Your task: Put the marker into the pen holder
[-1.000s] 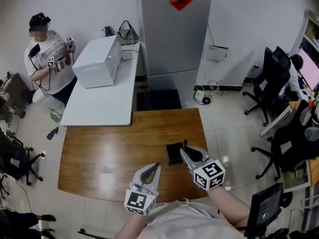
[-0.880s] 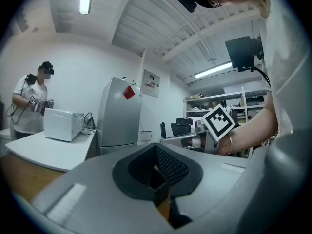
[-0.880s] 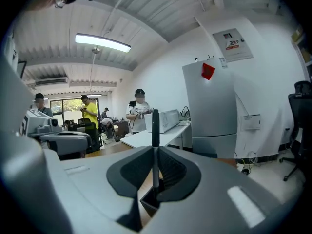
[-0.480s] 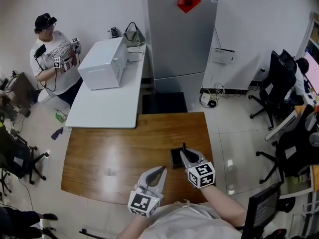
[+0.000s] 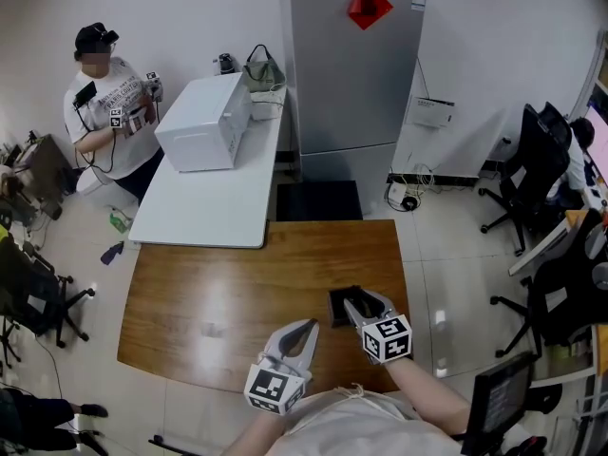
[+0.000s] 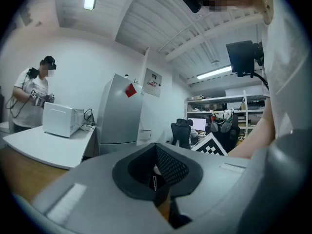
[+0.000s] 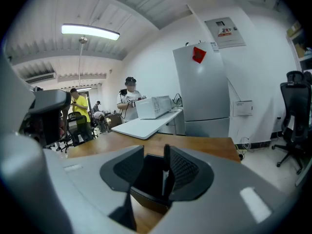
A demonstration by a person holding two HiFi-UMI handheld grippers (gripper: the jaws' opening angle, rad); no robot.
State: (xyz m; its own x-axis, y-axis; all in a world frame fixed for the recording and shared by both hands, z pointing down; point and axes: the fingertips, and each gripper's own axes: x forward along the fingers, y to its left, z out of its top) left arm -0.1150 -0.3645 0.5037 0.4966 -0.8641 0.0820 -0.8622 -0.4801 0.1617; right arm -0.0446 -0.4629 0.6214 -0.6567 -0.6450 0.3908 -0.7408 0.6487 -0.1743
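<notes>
The black square pen holder stands on the brown wooden table near its right front corner. My right gripper hangs just over the holder, and its jaws are opening. In the right gripper view the dark marker stands upright between the jaws, down inside the pen holder. It rests against the right pad, with a gap to the left pad. My left gripper hovers over the table's front edge, left of the holder, shut and empty. In its own view the left gripper has its pads touching.
Behind the brown table stands a white table with a white microwave and a bag. A person stands at far left. A grey fridge is at the back, with office chairs to the right.
The marker that stuck up above the holder has gone down into it. My right jaws have spread apart. The left gripper has stayed where it was.
</notes>
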